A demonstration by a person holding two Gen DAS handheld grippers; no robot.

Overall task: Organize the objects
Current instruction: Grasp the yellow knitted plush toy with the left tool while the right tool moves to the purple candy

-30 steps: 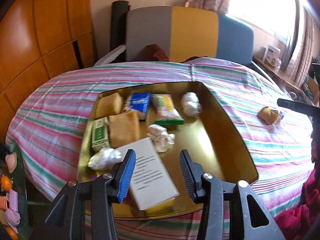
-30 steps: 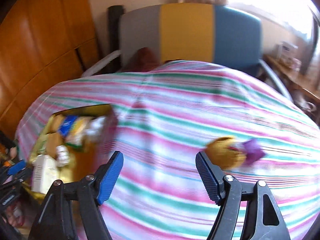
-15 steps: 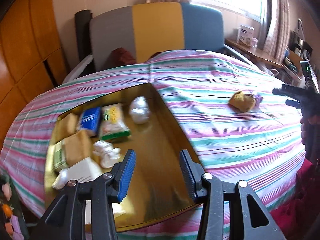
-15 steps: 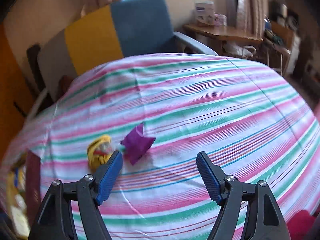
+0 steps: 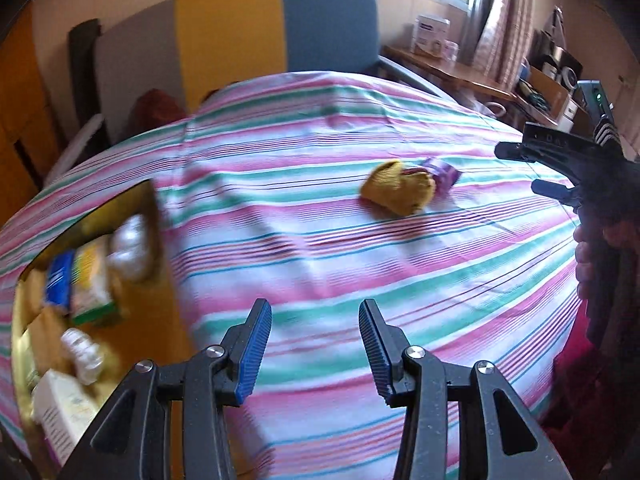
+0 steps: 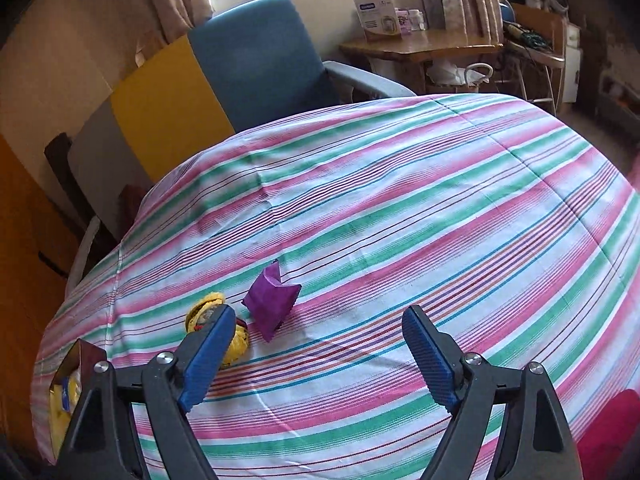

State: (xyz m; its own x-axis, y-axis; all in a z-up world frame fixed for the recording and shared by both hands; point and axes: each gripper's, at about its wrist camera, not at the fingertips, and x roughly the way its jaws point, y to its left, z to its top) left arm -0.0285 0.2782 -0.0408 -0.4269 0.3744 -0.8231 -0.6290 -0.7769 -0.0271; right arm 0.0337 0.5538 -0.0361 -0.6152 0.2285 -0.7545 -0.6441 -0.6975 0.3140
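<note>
- Purple packet point(image 6: 271, 301) and yellow bundle point(image 6: 218, 326): both lie loose on the striped tablecloth point(image 6: 400, 216), just beside each other and well apart from the gold tray point(image 5: 160, 320) at the table's left end.
- My right gripper point(image 6: 316, 350) has nothing between its jaws, which are opening wide. Its left finger crosses in front of the yellow bundle; I cannot tell whether it touches it.
- My left gripper point(image 5: 315, 346) is partly open and holds nothing, over bare cloth beside the tray.
- Risk: with the two items so close, closing on one may nudge or drag the other.
- Risk: the packet looks light and crumpled; a shallow pinch may let it slip, or catch the cloth.
- Tray contents: a blue packet point(image 5: 59, 280), a green-and-yellow packet point(image 5: 94, 284), white wads point(image 5: 130, 250) and a white box point(image 5: 66, 410), all blurred. Room remains near its right wall.
</note>
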